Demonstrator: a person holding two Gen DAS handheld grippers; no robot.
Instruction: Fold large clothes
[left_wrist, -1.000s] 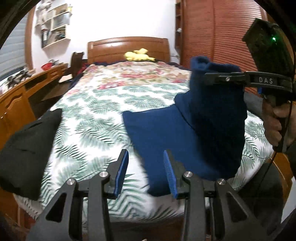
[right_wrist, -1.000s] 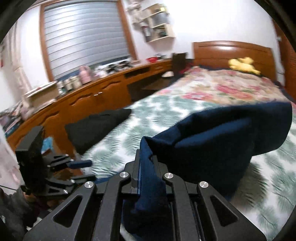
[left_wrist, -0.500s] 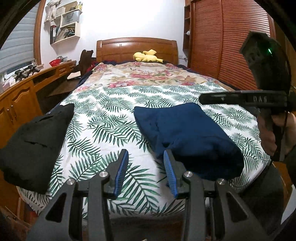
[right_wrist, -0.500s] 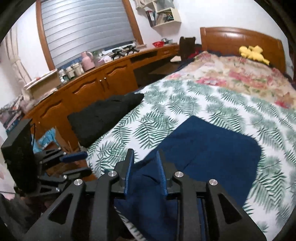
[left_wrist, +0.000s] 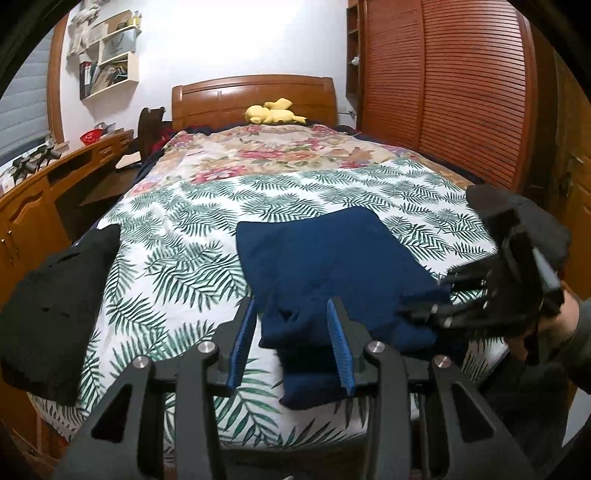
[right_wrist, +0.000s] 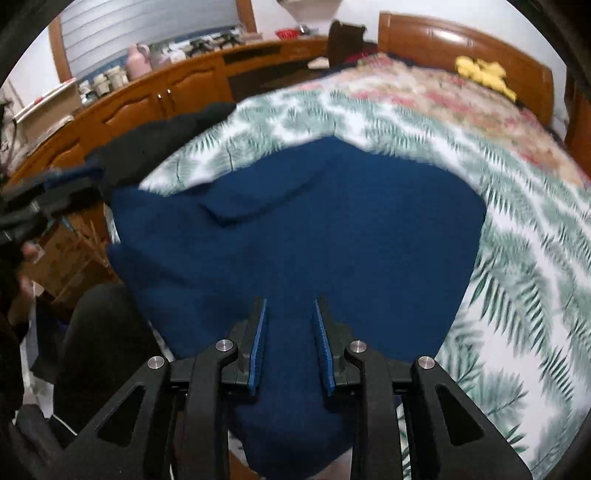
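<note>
**Fold laid down, both grippers free of the cloth**

With the navy garment (left_wrist: 332, 266) now lying folded over on the leaf-print bedspread (left_wrist: 177, 243), I read this as the release after a fold. It sits at the foot end of the bed, near edge drooping over the mattress side, well clear of the yellow plush toy (left_wrist: 273, 113) up by the headboard.

My right gripper (right_wrist: 290, 343) hangs low over the garment's near edge, jaws apart, cloth under and between the blue pads but not pinched as far as I can tell. Probably low because that is where the carried edge had to land.

My left gripper (left_wrist: 291, 345) has jaws apart too, wider, nothing clamped. The garment's loose near corner shows between the fingers from this angle; whether it touches, can't tell. I judge it is parked there ready to take that corner for the next fold.

Black garment (left_wrist: 55, 306) lies at the bedspread's left edge, apart from the navy one, untouched.

Near corner looks bunched, not flat. Likely needs smoothing before another fold.
</note>
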